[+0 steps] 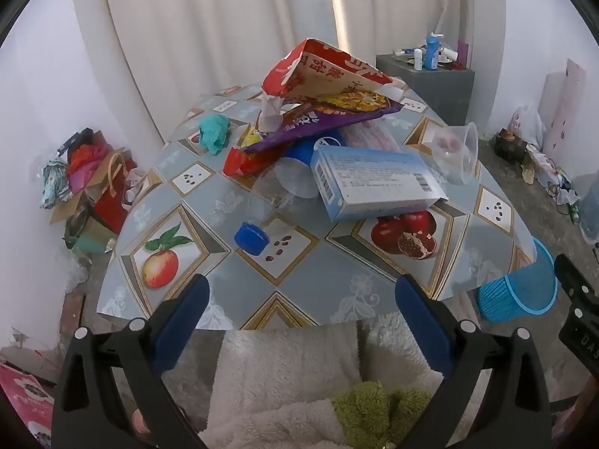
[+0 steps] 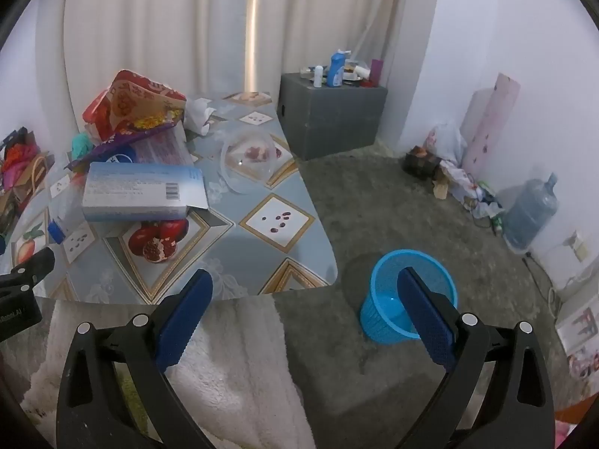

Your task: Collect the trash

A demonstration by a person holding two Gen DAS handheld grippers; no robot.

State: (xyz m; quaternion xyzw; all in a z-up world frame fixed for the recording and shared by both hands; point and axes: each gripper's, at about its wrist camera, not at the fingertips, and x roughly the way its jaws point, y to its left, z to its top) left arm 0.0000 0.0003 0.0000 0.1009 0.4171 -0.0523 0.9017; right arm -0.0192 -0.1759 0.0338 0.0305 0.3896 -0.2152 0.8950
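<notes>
Both tools, left tool (image 1: 301,301) and right tool (image 2: 305,297), hang wide open, empty. Trash heaps mid-counter (image 1: 299,269); take the blue-white carton (image 1: 374,183) first, then carry it to the blue basket (image 2: 389,299) on the floor.

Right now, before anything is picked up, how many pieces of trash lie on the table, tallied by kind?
Snack bags: 2, red bag and purple bag
Cardboard boxes: 1, blue box
Clear plastic bowls: 1
Bottle caps: 1, blue cap
Crumpled teal wads: 1
Crumpled tissues: 1
Total: 7, not counting half-hidden pieces under the pile.
</notes>
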